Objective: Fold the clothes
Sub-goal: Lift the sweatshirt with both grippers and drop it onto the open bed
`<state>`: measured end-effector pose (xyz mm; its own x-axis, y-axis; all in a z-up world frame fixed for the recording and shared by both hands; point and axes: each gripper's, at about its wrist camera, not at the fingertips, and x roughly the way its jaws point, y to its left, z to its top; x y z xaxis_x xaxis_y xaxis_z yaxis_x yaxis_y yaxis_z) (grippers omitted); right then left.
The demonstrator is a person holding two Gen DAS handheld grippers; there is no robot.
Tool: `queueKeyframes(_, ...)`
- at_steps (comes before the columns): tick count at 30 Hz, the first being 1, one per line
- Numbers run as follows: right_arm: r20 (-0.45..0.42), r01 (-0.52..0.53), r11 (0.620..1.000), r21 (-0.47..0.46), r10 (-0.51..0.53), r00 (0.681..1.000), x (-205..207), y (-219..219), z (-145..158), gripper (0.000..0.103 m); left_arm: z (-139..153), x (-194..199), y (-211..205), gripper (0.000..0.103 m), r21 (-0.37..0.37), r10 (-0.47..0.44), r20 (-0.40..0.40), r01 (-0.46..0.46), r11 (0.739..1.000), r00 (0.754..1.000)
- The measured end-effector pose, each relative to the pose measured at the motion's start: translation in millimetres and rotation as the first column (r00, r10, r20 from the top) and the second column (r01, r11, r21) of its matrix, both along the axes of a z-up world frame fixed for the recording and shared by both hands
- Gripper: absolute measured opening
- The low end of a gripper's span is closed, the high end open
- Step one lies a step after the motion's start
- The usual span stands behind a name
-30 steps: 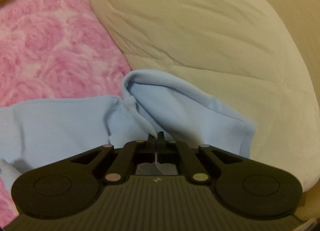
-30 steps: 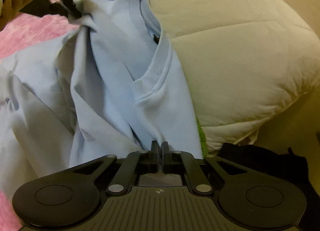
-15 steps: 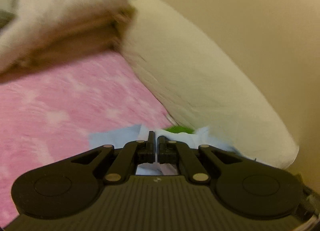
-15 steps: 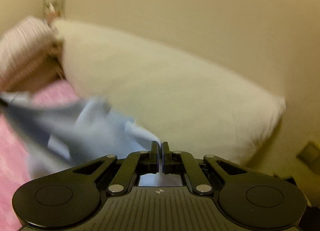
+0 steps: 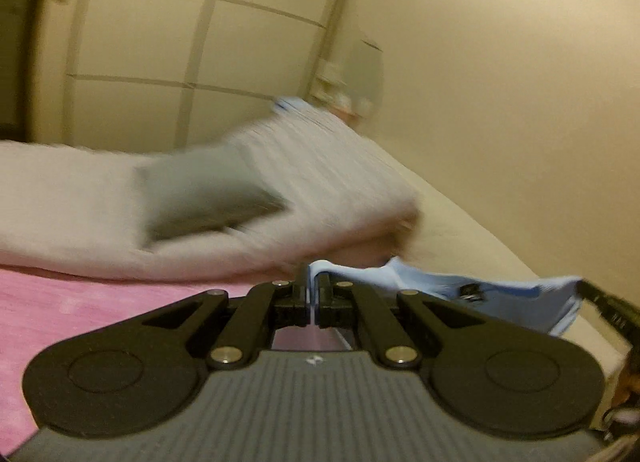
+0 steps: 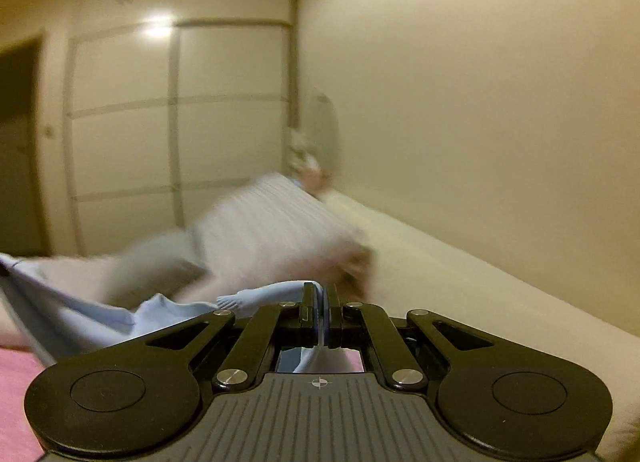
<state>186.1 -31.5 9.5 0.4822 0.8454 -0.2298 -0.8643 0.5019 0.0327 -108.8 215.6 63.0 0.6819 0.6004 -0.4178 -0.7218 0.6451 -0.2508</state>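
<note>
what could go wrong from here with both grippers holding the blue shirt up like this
1. Both the left gripper and right gripper pinch only a thin edge of the light blue shirt; it could slip out.
2. The views are motion-blurred, so the move looks fast; the hanging shirt may bunch when laid on the pink blanket.

The shirt (image 5: 500, 294) stretches between both hand-held grippers, above the bed (image 5: 80, 314).

Counts on the bed
One light-blue cotton shirt (image 5: 516, 296), two black grippers (image 5: 311, 289) (image 6: 321, 296), one pink bedspread (image 5: 72, 310), one cream duvet (image 6: 460, 278).
</note>
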Motion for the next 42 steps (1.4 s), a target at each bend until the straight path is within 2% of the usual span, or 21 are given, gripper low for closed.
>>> queueKeyframes(4,0.015,-0.105,0.992,0.073,0.104,0.994,-59.7,26.3,26.7,0.001,34.3,-95.1,-8.1,0.0,0.088,0.108,-0.008,-0.107,0.99,0.994)
queueKeyframes(10,0.033,-0.275,0.948,0.162,0.274,0.961,-145.5,67.7,61.3,0.001,84.8,-208.2,-20.6,0.0,0.214,0.262,0.036,-0.264,0.94,0.964)
queueKeyframes(13,0.037,-0.348,0.92,0.179,0.347,0.937,-185.1,94.6,71.6,0.0,92.9,-248.0,-8.2,0.0,0.222,0.348,0.053,-0.351,0.91,0.936)
queueKeyframes(15,0.024,-0.378,0.909,0.173,0.38,0.925,-207.5,117.5,76.4,0.001,88.8,-264.9,3.5,0.0,0.193,0.398,0.043,-0.399,0.897,0.916)
queueKeyframes(18,-0.054,-0.414,0.899,0.145,0.425,0.904,-225.1,151.2,77.4,0.001,65.8,-282.6,28.1,0.0,0.106,0.446,0.002,-0.443,0.89,0.895)
queueKeyframes(20,-0.102,-0.464,0.885,0.037,0.465,0.879,-242.0,177.6,69.8,0.001,35.8,-284.2,52.8,0.001,0.023,0.468,-0.104,-0.468,0.883,0.878)
queueKeyframes(21,-0.127,-0.494,0.868,-0.042,0.486,0.865,-249.4,193.5,61.0,0.001,17.0,-286.4,65.8,0.001,-0.029,0.481,-0.175,-0.493,0.87,0.859)
queueKeyframes(23,-0.211,-0.527,0.819,-0.226,0.487,0.848,-260.6,226.5,30.9,0.002,-30.5,-285.2,88.9,0.003,-0.135,0.478,-0.33,-0.542,0.83,0.814)
queueKeyframes(24,-0.254,-0.54,0.781,-0.314,0.479,0.84,-266.1,242.9,15.2,0.003,-51.7,-282.0,93.8,0.005,-0.158,0.474,-0.384,-0.562,0.812,0.792)
queueKeyframes(26,-0.333,-0.557,0.722,-0.41,0.45,0.828,-265.4,250.0,-19.3,0.008,-87.3,-283.6,92.7,0.006,-0.195,0.458,-0.485,-0.602,0.774,0.745)
queueKeyframes(27,-0.371,-0.566,0.69,-0.451,0.432,0.822,-264.4,252.2,-36.8,0.011,-101.5,-285.0,85.5,0.008,-0.213,0.445,-0.513,-0.611,0.762,0.734)
queueKeyframes(28,-0.393,-0.573,0.668,-0.475,0.421,0.817,-264.7,247.1,-51.2,0.017,-114.7,-285.9,74.1,0.01,-0.234,0.435,-0.525,-0.615,0.753,0.732)
queueKeyframes(29,-0.411,-0.578,0.649,-0.494,0.411,0.813,-265.3,240.3,-64.8,0.029,-124.7,-288.0,62.3,0.012,-0.255,0.424,-0.531,-0.616,0.746,0.734)
queueKeyframes(30,-0.427,-0.586,0.628,-0.512,0.406,0.808,-261.0,235.4,-75.5,0.036,-132.0,-291.5,52.7,0.016,-0.276,0.414,-0.536,-0.617,0.737,0.736)
queueKeyframes(31,-0.441,-0.593,0.611,-0.524,0.401,0.803,-262.4,217.4,-82.3,0.044,-140.0,-292.8,42.9,0.017,-0.299,0.404,-0.542,-0.619,0.727,0.736)
queueKeyframes(34,-0.483,-0.594,0.582,-0.555,0.357,0.8,-266.1,180.5,-116.7,0.046,-163.2,-292.4,11.0,0.017,-0.361,0.362,-0.556,-0.61,0.705,0.748)
queueKeyframes(37,-0.533,-0.604,0.567,-0.56,0.312,0.787,-270.2,142.2,-132.0,0.046,-170.0,-279.9,-28.8,0.017,-0.391,0.318,-0.57,-0.59,0.706,0.758)
queueKeyframes(42,-0.564,-0.634,0.544,-0.55,0.318,0.762,-269.4,89.6,-129.7,0.046,-152.7,-247.3,-86.6,0.018,-0.396,0.275,-0.551,-0.537,0.745,0.788)
